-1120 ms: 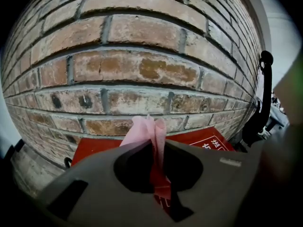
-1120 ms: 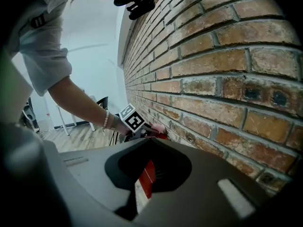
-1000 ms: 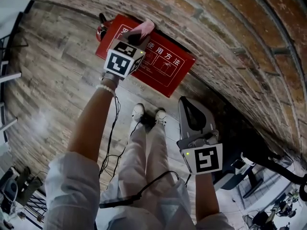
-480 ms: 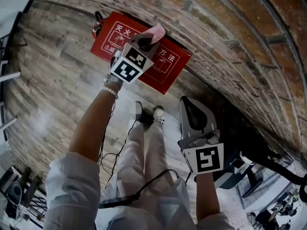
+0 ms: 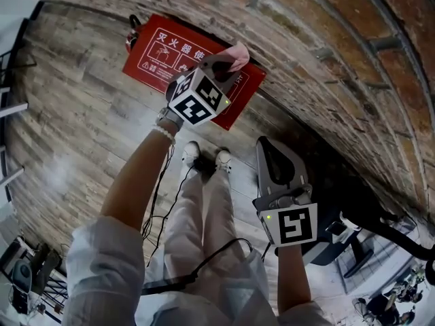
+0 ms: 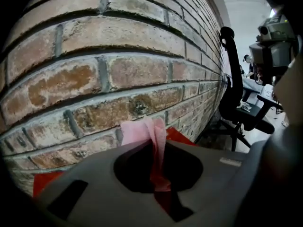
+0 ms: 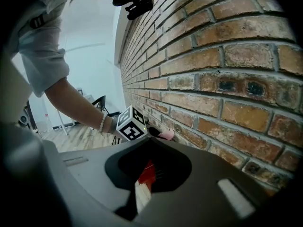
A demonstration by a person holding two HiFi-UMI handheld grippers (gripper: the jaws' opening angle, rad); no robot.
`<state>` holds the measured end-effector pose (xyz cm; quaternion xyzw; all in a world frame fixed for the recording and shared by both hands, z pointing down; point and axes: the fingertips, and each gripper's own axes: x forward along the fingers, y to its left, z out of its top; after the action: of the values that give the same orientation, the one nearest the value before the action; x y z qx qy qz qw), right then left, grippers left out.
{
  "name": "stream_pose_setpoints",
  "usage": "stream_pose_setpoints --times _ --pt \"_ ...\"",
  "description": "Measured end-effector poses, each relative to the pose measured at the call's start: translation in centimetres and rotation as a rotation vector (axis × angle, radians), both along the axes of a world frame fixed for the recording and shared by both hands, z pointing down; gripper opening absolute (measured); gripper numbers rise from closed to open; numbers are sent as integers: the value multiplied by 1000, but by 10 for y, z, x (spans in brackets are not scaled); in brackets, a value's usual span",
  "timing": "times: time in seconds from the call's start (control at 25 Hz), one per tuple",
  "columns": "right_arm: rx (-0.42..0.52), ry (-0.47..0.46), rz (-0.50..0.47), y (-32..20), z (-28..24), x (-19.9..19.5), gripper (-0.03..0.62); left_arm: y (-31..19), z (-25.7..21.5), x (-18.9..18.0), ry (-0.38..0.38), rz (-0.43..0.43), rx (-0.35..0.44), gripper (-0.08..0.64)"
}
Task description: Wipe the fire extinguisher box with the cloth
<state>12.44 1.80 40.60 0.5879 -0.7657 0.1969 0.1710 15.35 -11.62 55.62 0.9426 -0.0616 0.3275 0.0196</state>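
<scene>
L tool (image 5: 223, 63) clamps 1 pink cloth (image 5: 238, 51) over 1 red box (image 5: 163, 53); R tool (image 5: 268, 148) narrow, empty.

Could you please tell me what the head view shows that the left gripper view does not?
Only the head view shows the white-printed red front of the fire extinguisher box, the person's shoes, the wooden floor and the right tongs. Only the left gripper view shows the pinch itself: the pink cloth clamped between the tips of the left tongs. Both show the brick wall, the cloth, some red of the box and a black office chair.
</scene>
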Motion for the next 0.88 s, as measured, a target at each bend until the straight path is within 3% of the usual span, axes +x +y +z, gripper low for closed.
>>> stream_pose_setpoints --times 0.52,0.88 --pt "-5 3 19 6 2 12 9 61 7 31 -2 136 -23 11" --pt "-7 14 -4 3 2 20 9 61 1 29 22 101 -20 11"
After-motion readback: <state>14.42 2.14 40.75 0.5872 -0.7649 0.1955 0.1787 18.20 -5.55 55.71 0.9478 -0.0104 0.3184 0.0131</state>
